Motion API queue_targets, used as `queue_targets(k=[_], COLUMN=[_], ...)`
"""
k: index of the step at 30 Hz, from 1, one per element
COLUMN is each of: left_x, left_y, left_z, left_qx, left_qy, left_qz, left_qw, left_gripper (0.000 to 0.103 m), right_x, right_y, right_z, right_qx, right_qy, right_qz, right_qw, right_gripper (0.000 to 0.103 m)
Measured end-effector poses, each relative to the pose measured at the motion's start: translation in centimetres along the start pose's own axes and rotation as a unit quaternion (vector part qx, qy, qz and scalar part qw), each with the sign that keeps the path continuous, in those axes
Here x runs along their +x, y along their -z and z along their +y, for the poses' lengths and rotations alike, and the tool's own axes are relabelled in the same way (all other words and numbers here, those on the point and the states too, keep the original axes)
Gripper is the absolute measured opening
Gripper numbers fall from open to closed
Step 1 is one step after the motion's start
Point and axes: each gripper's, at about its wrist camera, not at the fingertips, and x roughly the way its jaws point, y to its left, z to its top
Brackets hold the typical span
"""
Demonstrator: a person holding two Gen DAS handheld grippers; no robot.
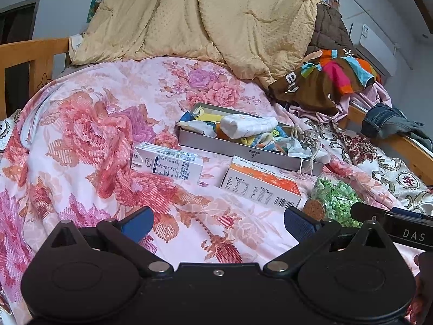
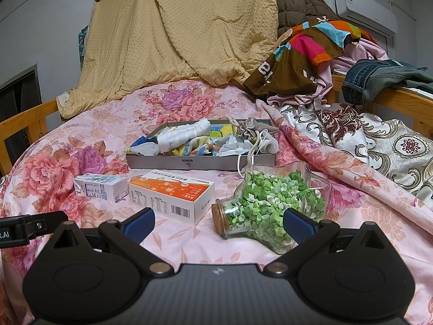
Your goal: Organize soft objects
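Both grippers hover low over the bed [image 2: 189, 243], side by side, jaws spread wide and empty. Left gripper [image 1: 216, 223] faces bare floral sheet; right gripper [image 2: 217, 224] has the corked jar [image 2: 270, 205] of green paper bits just ahead, touching or nearly touching its right finger.

The soft things already sit in the grey tray [image 2: 200, 162], straight ahead of both, beyond the two cartons: white cloth [image 2: 184, 135], colourful cloths, a mask, and a drawstring pouch [image 2: 250, 130] whose cord hangs over the tray's near rim toward the jar. The tray's long axis runs left to right across both views.

Nothing soft seems left loose on the near sheet; the task looks about done. The right gripper is nearer the trailing cord, if that needs tucking. The milk carton [image 1: 166, 162] and orange box [image 1: 261, 187] lie between jaws and tray.
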Motion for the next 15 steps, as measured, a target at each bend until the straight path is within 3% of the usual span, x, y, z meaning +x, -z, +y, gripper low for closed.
queue_targets(k=[15], left_x=[-0.04], left_y=[-0.07], left_z=[0.07], left_qx=[-0.002], left_qy=[0.000], left_qz=[0.000], left_qw=[1.0000], left_gripper=[0.102], right_x=[-0.37], right_y=[0.05], right_z=[-0.54], right_qx=[0.004], right_qy=[0.013], right_qz=[-0.014], right_qw=[1.000], right_gripper=[0.103])
